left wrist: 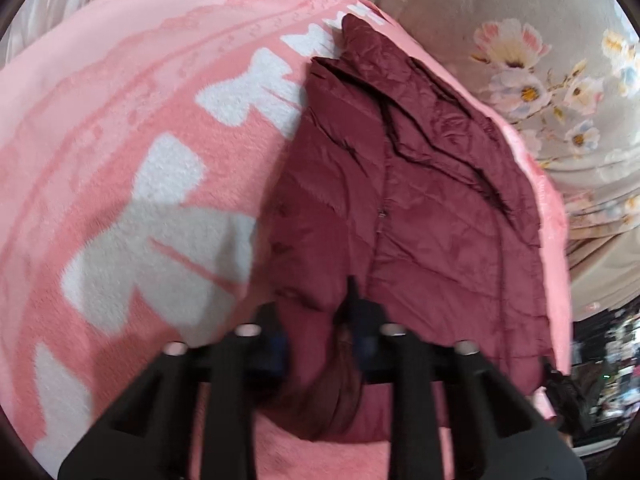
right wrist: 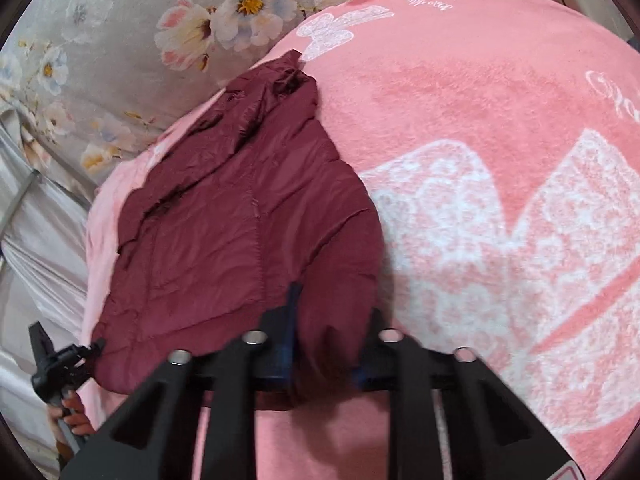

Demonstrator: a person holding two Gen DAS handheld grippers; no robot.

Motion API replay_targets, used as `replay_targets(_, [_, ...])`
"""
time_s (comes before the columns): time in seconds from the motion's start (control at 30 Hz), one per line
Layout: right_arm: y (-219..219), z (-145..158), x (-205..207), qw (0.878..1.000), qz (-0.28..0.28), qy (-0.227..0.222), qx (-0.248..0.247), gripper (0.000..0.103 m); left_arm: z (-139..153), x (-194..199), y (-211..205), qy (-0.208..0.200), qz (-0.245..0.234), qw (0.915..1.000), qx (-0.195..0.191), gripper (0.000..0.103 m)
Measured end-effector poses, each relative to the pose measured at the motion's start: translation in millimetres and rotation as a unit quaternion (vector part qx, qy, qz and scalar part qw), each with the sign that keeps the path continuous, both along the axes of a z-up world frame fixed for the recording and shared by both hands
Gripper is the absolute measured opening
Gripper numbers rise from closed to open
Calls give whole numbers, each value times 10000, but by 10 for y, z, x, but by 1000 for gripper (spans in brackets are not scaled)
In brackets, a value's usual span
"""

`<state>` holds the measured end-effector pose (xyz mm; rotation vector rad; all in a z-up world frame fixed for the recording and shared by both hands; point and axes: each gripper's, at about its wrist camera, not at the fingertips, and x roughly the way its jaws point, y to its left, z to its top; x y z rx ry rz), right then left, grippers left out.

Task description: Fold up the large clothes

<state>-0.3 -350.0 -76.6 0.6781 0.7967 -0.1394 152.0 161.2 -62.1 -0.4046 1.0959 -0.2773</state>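
1. A dark maroon quilted padded jacket (left wrist: 400, 208) lies spread on a pink fleece blanket with white bow patterns (left wrist: 132, 168), which covers a bed.
2. The jacket sits near one edge of the blanket; beyond that edge is a grey bedsheet printed with pale flowers (left wrist: 532, 80).
3. Seen from the left wrist, the left tool (left wrist: 320, 336) has its black fingers drawn together, with the jacket's near hem bunched between them; it is clamped on the jacket fabric.
4. Seen from the right wrist, the right tool (right wrist: 324, 344) is likewise closed on a fold of the jacket (right wrist: 240, 216) at its near hem, the cloth gathered up between the fingers.
5. Both tools point downward at the near side of the jacket, and the far part lies creased along its upper edge.
6. In the right wrist view the left tool (right wrist: 60, 360) shows at the lower left, gripped by a person's hand (right wrist: 70, 412), touching the jacket's corner.
7. The blanket (right wrist: 480, 160) fills the right side of that view, and the flowered sheet (right wrist: 120, 40) the upper left.
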Motion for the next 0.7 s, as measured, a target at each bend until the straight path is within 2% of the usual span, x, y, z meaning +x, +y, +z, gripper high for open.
replay_targets(0.07, [48, 132, -81, 9998, 74, -178, -64, 7, 113, -97, 43, -147, -49, 9999, 2, 11])
replay_targets(0.27, [290, 776, -666, 9932, 352, -841, -719, 5, 643, -528, 176, -519, -269, 9983, -53, 9])
replay_targets(0.5, [517, 1752, -1414, 9732, 529, -1762, -1380, 5, 1491, -1168, 513, -1146, -269, 9925, -326, 8])
replay_targets(0.6, [511, 2087, -1422, 9637, 428, -2187, -1472, 5, 1933, -1258, 551, -1647, -198, 9856, -336, 8])
replay_targets(0.7, [369, 2198, -1124, 9612, 295, -2378, -1365, 5, 2181, -1072, 436, -2023, -194, 9790, -125, 8])
